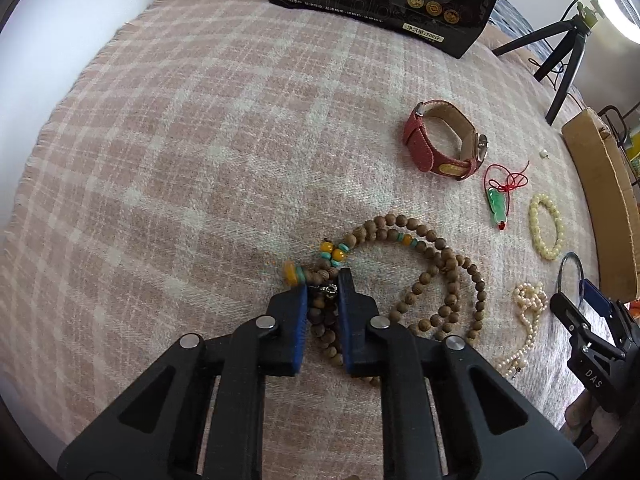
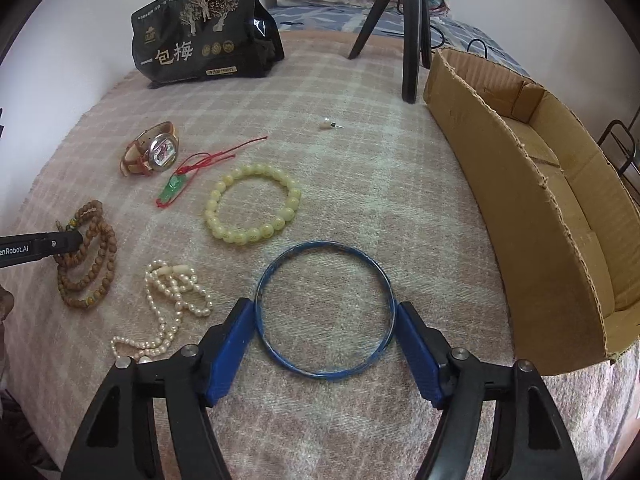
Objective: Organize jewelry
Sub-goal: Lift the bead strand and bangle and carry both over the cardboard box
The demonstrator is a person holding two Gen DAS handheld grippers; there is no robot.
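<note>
Both grippers' fingers [image 1: 348,320] angled steeply downward

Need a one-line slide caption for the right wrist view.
Right tool closed on the blue bangle beside the cardboard box on the plaid blanket.

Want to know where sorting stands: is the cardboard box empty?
Empty as far as visible: the cardboard box shows only bare floor; its near corner is hidden.

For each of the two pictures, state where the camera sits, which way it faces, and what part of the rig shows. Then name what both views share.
Left wrist: on the left gripper, facing steeply down at the wooden bead string its pads clamp.
Right wrist: on the right gripper, facing down at the blue bangle between its pads; cardboard box beside.
Shared: red watch, yellow bracelet, pearls.
</note>
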